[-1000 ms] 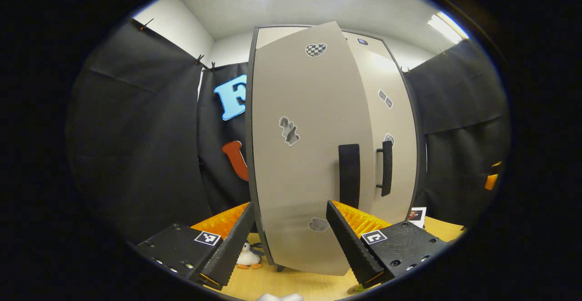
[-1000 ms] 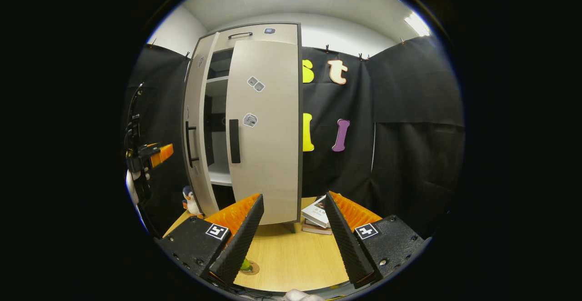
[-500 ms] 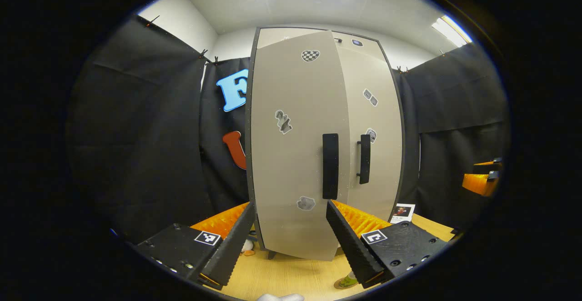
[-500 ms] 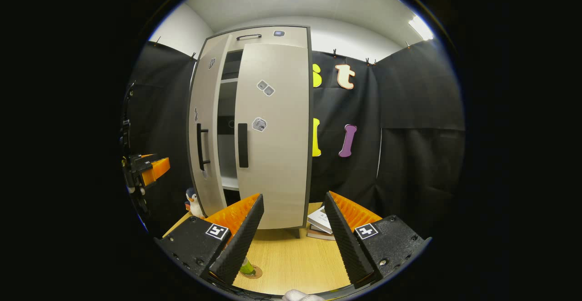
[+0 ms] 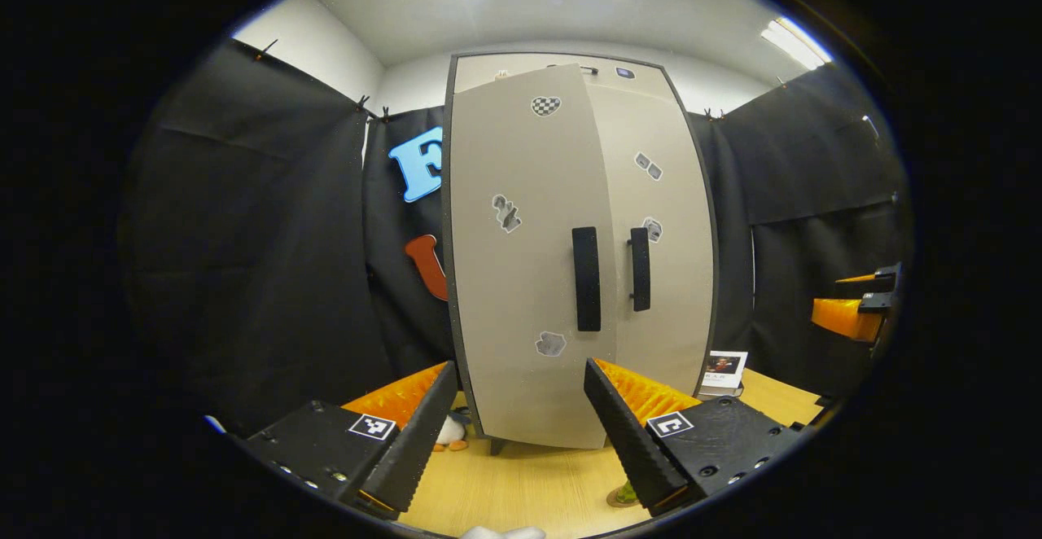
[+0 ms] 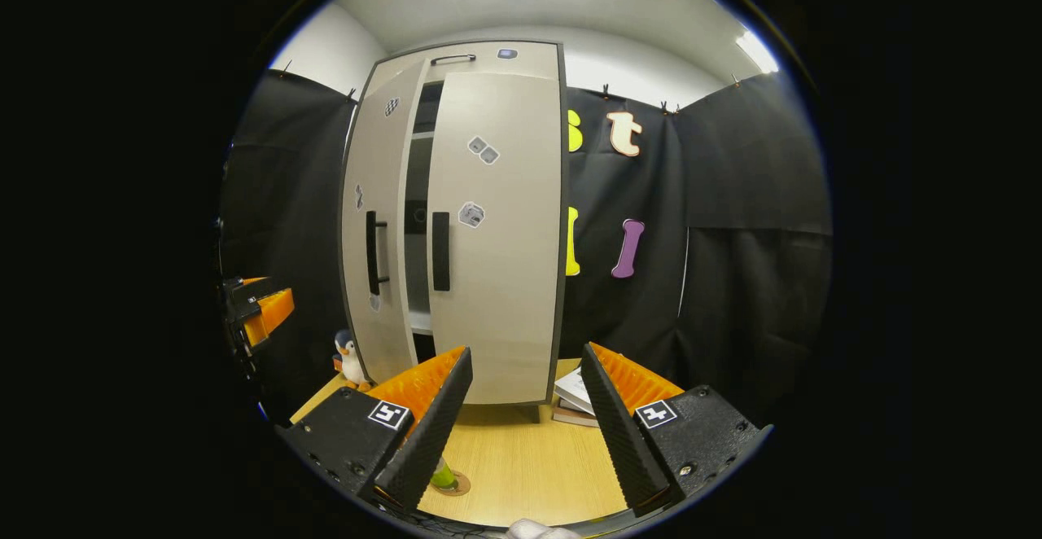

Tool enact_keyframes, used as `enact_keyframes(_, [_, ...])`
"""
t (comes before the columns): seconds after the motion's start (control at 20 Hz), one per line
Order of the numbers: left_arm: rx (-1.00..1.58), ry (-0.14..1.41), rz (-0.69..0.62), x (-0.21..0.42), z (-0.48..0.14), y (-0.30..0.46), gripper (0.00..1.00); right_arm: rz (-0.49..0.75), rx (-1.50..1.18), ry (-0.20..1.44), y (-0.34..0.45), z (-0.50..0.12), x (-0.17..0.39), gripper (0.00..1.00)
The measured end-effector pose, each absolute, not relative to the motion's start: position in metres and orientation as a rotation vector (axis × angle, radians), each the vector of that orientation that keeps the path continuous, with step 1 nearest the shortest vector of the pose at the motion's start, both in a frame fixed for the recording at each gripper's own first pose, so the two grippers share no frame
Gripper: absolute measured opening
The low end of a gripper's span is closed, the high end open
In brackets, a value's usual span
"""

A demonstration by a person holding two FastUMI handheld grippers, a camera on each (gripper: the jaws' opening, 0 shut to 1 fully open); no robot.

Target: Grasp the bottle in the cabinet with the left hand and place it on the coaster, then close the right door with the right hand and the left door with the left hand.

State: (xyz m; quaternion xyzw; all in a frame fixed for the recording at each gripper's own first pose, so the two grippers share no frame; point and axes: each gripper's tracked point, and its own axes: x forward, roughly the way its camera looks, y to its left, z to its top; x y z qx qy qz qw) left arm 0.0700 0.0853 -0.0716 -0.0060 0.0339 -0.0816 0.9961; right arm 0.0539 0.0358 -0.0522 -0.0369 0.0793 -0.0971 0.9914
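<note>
- Left gripper (image 5: pixel 517 429) low in the left gripper view, fingers spread wide, nothing betw. them.
- Cabinet (image 5: pixel 562 67) straight ahead on the wooden table (image 5: pixel 537 486).
- Left door (image 5: pixel 521 278) ajar, its free edge standing proud of the right door (image 5: pixel 663 221); right door looks flush w/ the frame.
- Two black handles (image 5: pixel 585 278) side by side near the centre seam.
- Stickers on both doors.
- Penguin toy (image 5: pixel 450 431) at the cabinet's left foot, partly behind the left finger.
- Bottle (image 5: pixel 625 493) on a coaster (image 5: pixel 616 502), just peeking out beside the right finger.
- Small card (image 5: pixel 723 364) on the table right of the cabinet.
- Other gripper (image 5: pixel 855 311), orange and black, at the far right edge.
</note>
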Motion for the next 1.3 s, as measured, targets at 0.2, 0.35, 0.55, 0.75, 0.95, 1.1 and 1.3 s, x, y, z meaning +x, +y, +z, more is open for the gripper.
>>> enact_keyframes(0.2, [-0.022,0.088,-0.181,0.065,-0.077,0.078,0.96,-0.191,-0.070,0.161,0.037,-0.053,0.053,0.83])
enact_keyframes(0.35, [-0.025,0.095,-0.168,0.059,-0.075,0.078,0.96,-0.177,-0.060,0.153,0.038,-0.051,0.048,0.83])
enact_keyframes(0.55, [-0.027,0.089,-0.143,0.050,-0.068,0.076,0.96,-0.146,-0.052,0.159,0.038,-0.051,0.041,0.83])
enact_keyframes(0.75, [-0.039,0.087,-0.138,0.036,-0.058,0.063,0.96,-0.119,-0.030,0.157,0.033,-0.046,0.023,0.83])
enact_keyframes(0.95, [-0.029,0.080,-0.127,0.014,-0.049,0.049,0.96,-0.108,-0.037,0.147,0.020,-0.038,-0.002,0.83])
enact_keyframes(1.1, [-0.034,0.079,-0.119,-0.011,-0.042,0.041,0.96,-0.099,-0.023,0.137,0.012,-0.033,-0.026,0.83])
enact_keyframes(1.3, [-0.015,0.074,-0.104,-0.047,-0.029,0.031,0.96,-0.082,-0.011,0.130,0.004,-0.028,-0.060,0.83])
